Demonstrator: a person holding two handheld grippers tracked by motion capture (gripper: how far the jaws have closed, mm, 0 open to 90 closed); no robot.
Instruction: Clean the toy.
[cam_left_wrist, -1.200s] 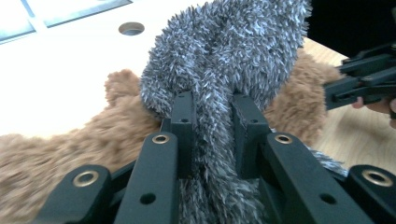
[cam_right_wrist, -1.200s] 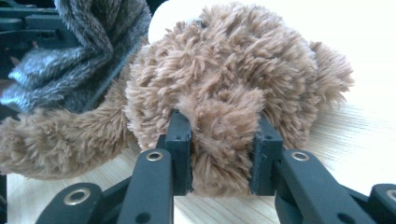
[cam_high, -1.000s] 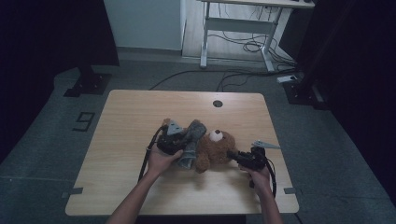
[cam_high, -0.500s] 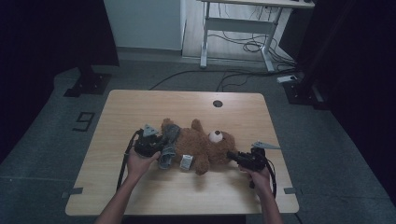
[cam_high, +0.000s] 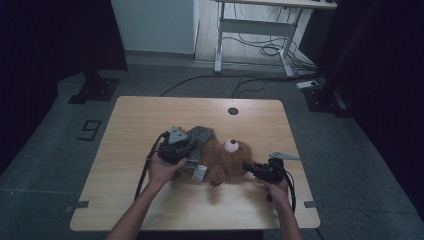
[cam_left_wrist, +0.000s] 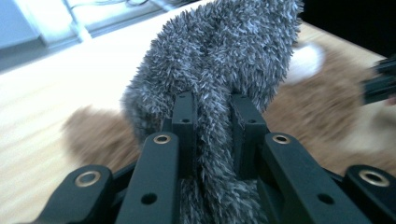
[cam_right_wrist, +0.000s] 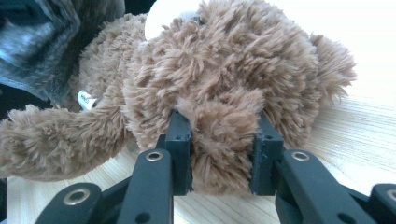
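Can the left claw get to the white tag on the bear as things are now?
Probably not yet: the left claw is shut on the grey cloth. The white tag lies close below it, uncovered, so it would need to let go first.

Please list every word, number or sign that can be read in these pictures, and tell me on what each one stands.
"9": a dark numeral marked on the grey floor, left of the table in the high view.
White sewn-in tag on the brown teddy bear: any print is too small to read.
The same tag in the right gripper view: blurred, unreadable.
Nothing else readable.
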